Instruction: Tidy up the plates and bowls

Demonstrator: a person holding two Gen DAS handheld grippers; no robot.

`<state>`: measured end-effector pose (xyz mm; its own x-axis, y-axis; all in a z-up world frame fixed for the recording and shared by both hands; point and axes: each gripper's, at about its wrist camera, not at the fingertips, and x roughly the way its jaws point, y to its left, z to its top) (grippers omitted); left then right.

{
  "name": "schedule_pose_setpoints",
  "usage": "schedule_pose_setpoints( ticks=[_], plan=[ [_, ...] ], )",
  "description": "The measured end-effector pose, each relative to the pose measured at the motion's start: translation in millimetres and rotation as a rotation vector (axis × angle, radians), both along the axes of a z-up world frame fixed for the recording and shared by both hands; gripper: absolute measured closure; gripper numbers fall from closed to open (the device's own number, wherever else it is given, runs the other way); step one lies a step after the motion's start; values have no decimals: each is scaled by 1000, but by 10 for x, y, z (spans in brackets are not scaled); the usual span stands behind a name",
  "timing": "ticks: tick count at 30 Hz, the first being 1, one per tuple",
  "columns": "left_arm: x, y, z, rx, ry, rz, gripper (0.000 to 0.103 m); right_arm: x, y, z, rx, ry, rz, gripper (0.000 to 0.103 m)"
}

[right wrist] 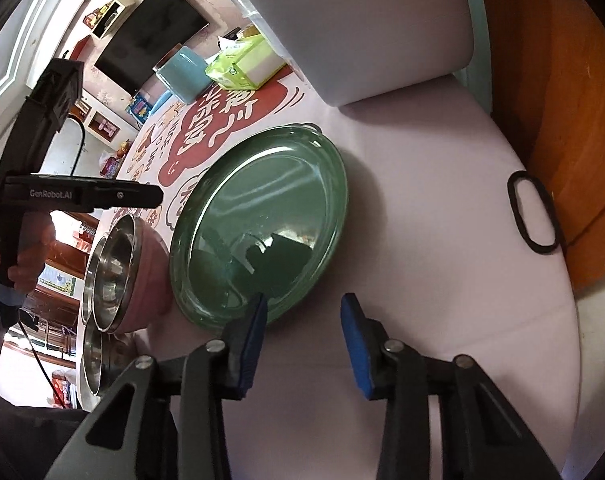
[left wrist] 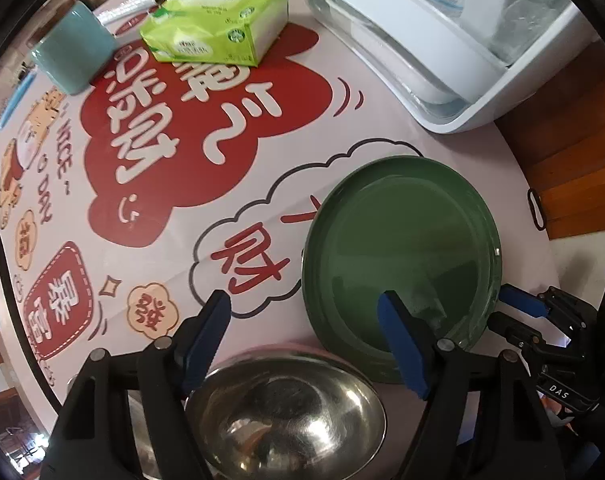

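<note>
A green plate [left wrist: 402, 252] [right wrist: 262, 220] lies flat on the printed tablecloth [left wrist: 230, 92]. Beside it a steel bowl [left wrist: 286, 412] [right wrist: 110, 276] sits nested in a pink bowl [right wrist: 150, 276]. My left gripper [left wrist: 304, 300] points straight down, open and empty. Its fingers straddle the far rim of the steel bowl, and one fingertip overlaps the plate. My right gripper [right wrist: 304, 308] [left wrist: 510, 316] is at the plate's near edge, open. Its left finger is over the plate's rim and its right finger over bare cloth. Nothing is gripped.
A second steel bowl [right wrist: 98, 360] sits behind the nested pair. A green tissue pack [left wrist: 218, 20], a teal cup [left wrist: 74, 52] and a white dish rack [left wrist: 422, 48] stand across the table. A black elastic loop [right wrist: 532, 212] lies near the table's edge, with wood beyond. A hand [right wrist: 22, 256] holds the left gripper's handle.
</note>
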<state>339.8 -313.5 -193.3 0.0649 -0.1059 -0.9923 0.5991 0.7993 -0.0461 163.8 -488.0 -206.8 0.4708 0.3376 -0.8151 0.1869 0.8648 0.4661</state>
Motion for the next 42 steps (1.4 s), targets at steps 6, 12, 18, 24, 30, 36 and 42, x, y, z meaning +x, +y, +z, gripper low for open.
schedule_pose_setpoints(
  ticks=[6, 12, 18, 24, 30, 36, 42],
  plan=[
    [95, 6, -128, -12, 42, -1, 41, 34, -8, -60, 24, -5, -5, 75],
    [195, 6, -261, -30, 92, 11, 61, 38, -20, -81, 48, -20, -3, 82],
    [219, -13, -323, -70, 129, 16, 74, 35, -33, -99, 70, -25, 0, 84],
    [184, -83, -338, -76, 144, -6, 79, 26, -43, -100, 83, -28, 2, 85],
    [197, -128, -349, -64, 140, -1, 86, 17, -56, -101, 98, -29, 2, 85],
    [240, -81, -416, -51, 155, 13, 88, 14, -70, -110, 112, -31, 1, 86],
    [259, -115, -479, -50, 169, 18, 89, 10, -76, -109, 116, -31, 1, 86]
  ],
)
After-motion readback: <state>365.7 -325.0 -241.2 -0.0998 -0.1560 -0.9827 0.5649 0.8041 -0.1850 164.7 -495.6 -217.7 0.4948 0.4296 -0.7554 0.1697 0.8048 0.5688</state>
